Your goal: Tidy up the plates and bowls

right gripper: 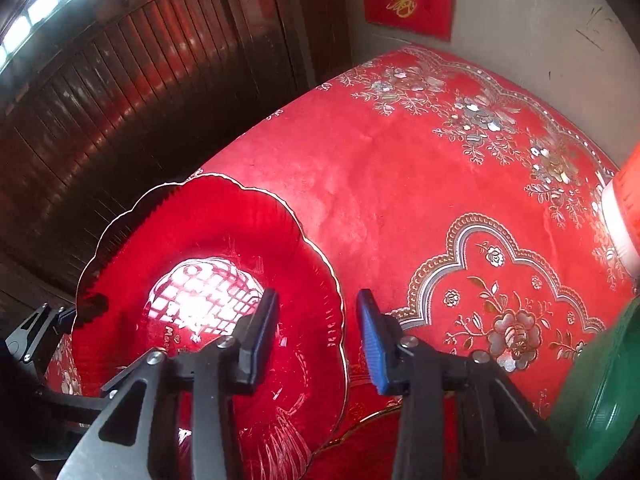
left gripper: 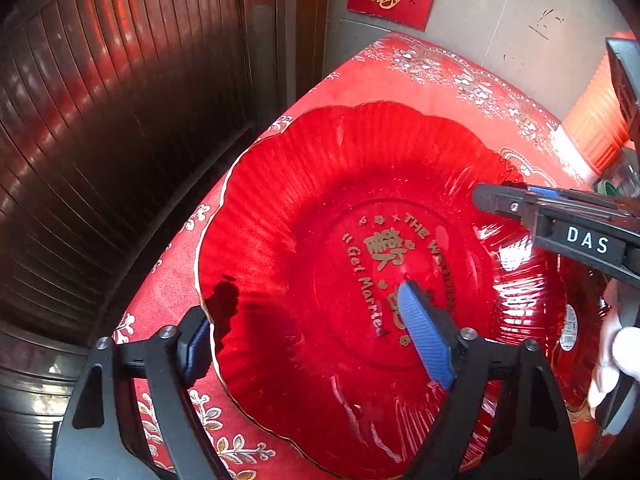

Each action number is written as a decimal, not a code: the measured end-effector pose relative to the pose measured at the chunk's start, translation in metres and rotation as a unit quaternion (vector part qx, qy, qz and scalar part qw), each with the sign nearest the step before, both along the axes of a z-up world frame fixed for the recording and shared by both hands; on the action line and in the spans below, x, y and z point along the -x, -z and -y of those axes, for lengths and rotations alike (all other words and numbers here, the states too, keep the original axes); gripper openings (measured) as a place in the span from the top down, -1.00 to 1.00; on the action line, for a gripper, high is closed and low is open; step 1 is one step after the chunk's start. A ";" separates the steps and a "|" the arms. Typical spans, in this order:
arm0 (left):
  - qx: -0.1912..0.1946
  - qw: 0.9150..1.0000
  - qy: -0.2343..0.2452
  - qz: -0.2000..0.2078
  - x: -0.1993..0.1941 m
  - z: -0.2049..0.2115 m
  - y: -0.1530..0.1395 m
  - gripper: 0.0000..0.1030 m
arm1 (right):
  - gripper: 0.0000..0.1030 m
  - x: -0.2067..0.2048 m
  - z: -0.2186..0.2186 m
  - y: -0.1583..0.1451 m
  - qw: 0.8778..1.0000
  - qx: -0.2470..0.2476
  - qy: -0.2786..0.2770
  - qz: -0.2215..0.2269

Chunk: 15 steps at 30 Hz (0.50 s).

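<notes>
A red scalloped glass plate (left gripper: 320,200) with gold lettering lies on the red embroidered tablecloth (right gripper: 400,160), near the table's left edge. My left gripper (left gripper: 300,300) straddles its left rim. One finger is outside the rim, the blue pad (left gripper: 424,336) is over the plate's middle, and a wide gap remains. My right gripper (right gripper: 316,294) brackets the right rim of the plate (right gripper: 200,240) with its jaws narrow, a gap still showing by the rim. In the left wrist view the right gripper (left gripper: 492,198) reaches in from the right. A second red plate (right gripper: 372,440) lies partly under the first.
A dark slatted wooden door (left gripper: 120,120) stands close beyond the table's left edge. An orange ribbed container (left gripper: 600,120) sits at the table's right, with a green object (right gripper: 600,400) nearer. A white-gloved hand (left gripper: 616,360) holds the right gripper. Bare cloth stretches behind the plates.
</notes>
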<state>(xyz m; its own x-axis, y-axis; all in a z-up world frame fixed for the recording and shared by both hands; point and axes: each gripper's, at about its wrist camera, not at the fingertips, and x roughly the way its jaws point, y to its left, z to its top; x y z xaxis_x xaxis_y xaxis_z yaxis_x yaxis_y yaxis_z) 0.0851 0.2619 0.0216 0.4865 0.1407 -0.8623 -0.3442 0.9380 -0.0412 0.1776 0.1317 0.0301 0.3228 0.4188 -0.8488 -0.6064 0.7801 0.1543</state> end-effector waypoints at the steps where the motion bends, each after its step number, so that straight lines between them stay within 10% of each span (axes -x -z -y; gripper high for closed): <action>1: 0.001 1.000 -0.003 -0.001 -0.001 -0.002 0.001 -0.44 | 0.47 0.002 0.001 0.000 1.000 -0.001 0.002 0.004; 6: 0.006 1.000 -0.020 -0.004 0.003 -0.018 0.004 0.16 | 0.55 0.009 0.005 -0.010 1.000 -0.011 0.005 0.023; 15: 0.017 1.000 -0.020 0.008 0.033 -0.034 -0.015 0.24 | 0.55 0.047 0.008 -0.030 0.999 -0.017 -0.010 0.048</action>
